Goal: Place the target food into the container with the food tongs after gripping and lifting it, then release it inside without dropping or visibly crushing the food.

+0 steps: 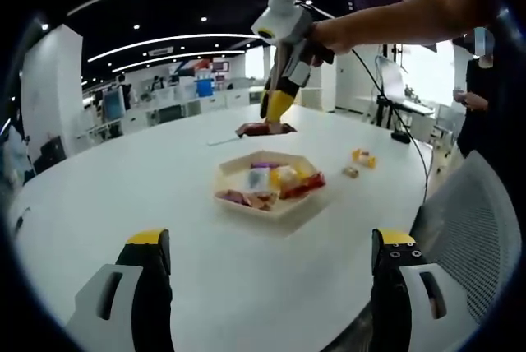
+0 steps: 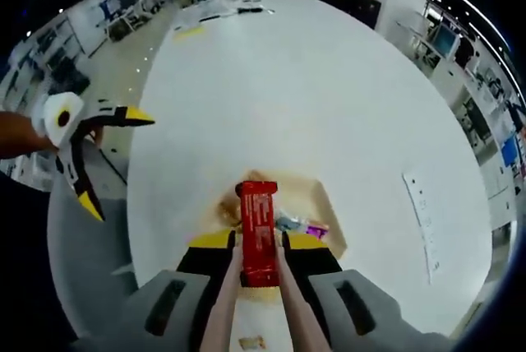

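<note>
A red snack packet is pinched in the beige food tongs, and my right gripper is shut on those tongs. The packet hangs over a pale hexagonal tray that holds several wrapped snacks. In the left gripper view the right gripper, held by a hand, hovers at the far side of the tray with the red packet under its tips. My left gripper stands open and empty, short of the tray. It also appears as the left gripper, jaws spread wide.
Two small yellow snacks lie on the white round table, right of the tray. A thin white strip lies on the table. A grey mesh chair stands at the table's edge, with a person behind it.
</note>
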`<state>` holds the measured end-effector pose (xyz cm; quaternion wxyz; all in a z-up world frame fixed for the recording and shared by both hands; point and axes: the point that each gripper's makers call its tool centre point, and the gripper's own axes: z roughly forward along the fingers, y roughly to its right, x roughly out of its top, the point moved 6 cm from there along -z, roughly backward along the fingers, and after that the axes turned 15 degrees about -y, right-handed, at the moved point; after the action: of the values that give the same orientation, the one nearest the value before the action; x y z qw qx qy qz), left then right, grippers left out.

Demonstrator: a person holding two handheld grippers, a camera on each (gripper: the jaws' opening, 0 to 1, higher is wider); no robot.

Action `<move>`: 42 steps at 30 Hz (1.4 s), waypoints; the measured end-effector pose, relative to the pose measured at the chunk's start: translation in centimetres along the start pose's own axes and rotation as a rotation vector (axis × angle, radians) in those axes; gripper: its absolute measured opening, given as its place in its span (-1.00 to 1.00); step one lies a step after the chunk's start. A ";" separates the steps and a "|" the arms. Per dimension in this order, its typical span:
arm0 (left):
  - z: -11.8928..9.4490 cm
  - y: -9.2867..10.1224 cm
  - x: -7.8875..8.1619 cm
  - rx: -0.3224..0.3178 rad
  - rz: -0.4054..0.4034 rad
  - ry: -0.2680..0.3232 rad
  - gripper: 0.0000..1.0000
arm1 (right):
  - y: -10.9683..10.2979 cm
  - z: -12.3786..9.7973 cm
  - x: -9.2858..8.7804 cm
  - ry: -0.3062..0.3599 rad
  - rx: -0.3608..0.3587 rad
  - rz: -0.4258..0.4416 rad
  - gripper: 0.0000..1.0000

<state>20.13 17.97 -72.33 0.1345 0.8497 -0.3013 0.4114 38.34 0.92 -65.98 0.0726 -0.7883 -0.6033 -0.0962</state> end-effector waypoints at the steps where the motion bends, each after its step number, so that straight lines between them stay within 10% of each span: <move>1: 0.0 0.0 0.0 0.000 0.000 0.000 0.99 | 0.0 0.0 0.0 0.000 0.006 -0.003 -0.55; 19: 0.1 0.2 0.0 -0.006 0.008 -0.004 0.99 | 0.0 -0.6 -1.3 0.042 -0.018 0.004 -0.48; 42: 0.2 0.3 -0.1 -0.015 0.020 -0.014 0.99 | 0.9 -2.3 -9.8 0.046 -0.045 0.096 -0.46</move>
<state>20.02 17.66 -72.58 0.1349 0.8484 -0.3138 0.4045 36.60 -9.03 -66.07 0.0733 -0.8153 -0.5607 -0.1245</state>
